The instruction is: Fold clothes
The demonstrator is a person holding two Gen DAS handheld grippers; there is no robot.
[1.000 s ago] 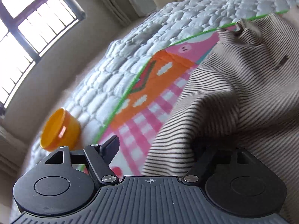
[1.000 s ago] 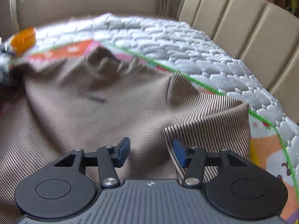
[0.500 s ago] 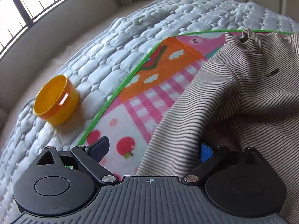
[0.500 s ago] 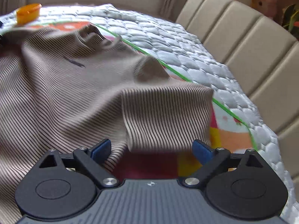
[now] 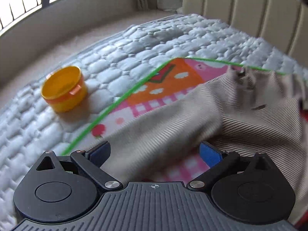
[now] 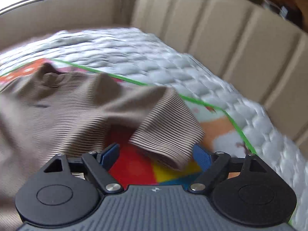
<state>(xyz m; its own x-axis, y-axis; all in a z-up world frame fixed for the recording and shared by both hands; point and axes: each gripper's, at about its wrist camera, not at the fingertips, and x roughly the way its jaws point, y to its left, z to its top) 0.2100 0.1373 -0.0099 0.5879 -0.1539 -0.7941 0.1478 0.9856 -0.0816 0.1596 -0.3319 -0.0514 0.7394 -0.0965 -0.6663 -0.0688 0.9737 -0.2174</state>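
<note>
The brown-and-cream striped knit shirt (image 5: 240,115) sprawls rumpled across the colourful cartoon play mat (image 5: 173,80) on the bed, mid-frame; judging by that, folding has barely begun. Left tool (image 5: 154,154) and right tool (image 6: 156,154) both spread, pinching nothing; the right's jaws have just narrowed slightly.
</note>
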